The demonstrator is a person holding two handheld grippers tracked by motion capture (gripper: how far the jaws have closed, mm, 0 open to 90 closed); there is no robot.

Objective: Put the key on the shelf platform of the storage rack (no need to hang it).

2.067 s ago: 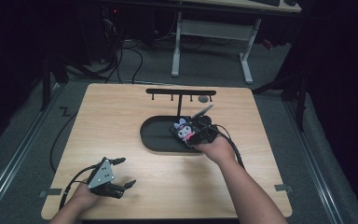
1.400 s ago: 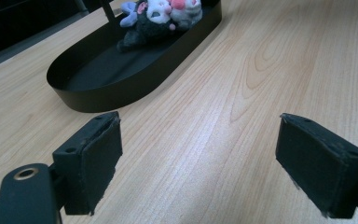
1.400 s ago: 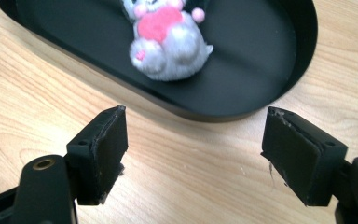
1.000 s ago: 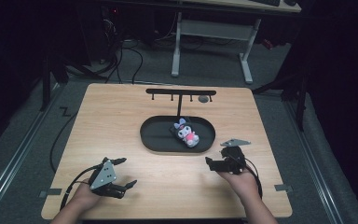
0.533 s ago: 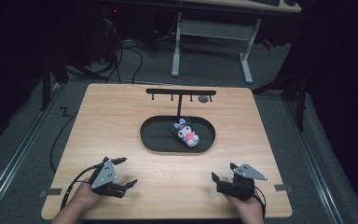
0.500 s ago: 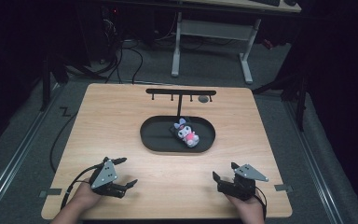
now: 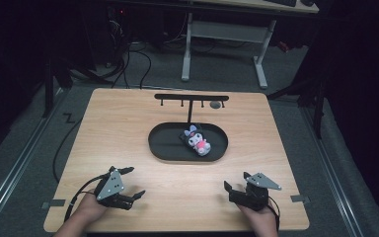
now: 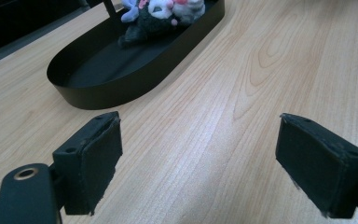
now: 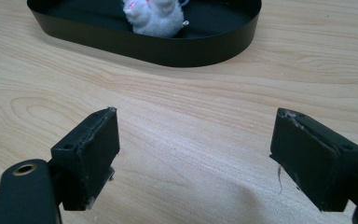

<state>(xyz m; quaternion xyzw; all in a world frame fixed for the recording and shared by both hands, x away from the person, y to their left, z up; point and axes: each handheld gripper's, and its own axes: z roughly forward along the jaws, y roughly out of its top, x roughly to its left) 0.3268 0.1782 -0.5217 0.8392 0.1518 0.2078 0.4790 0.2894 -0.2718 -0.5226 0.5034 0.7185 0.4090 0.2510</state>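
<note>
Holding both hand-held grippers low at the tabletop's (image 7: 128, 128) near edge, plush toy (image 7: 199, 142) lying in the black oval tray (image 7: 163, 146).
High view: left hand-held gripper (image 7: 134, 182) and right hand-held gripper (image 7: 227, 189) well apart. Left gripper view: my jaws spread wide, empty. Right gripper view: jaws equally wide, empty, tray ahead.

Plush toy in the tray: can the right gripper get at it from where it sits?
Probably yes. The right gripper is open, with bare table between it and the tray; the plush toy lies uncovered, and only the low tray wall intervenes.

Lab: dark room, floor cables (image 7: 128, 59)
</note>
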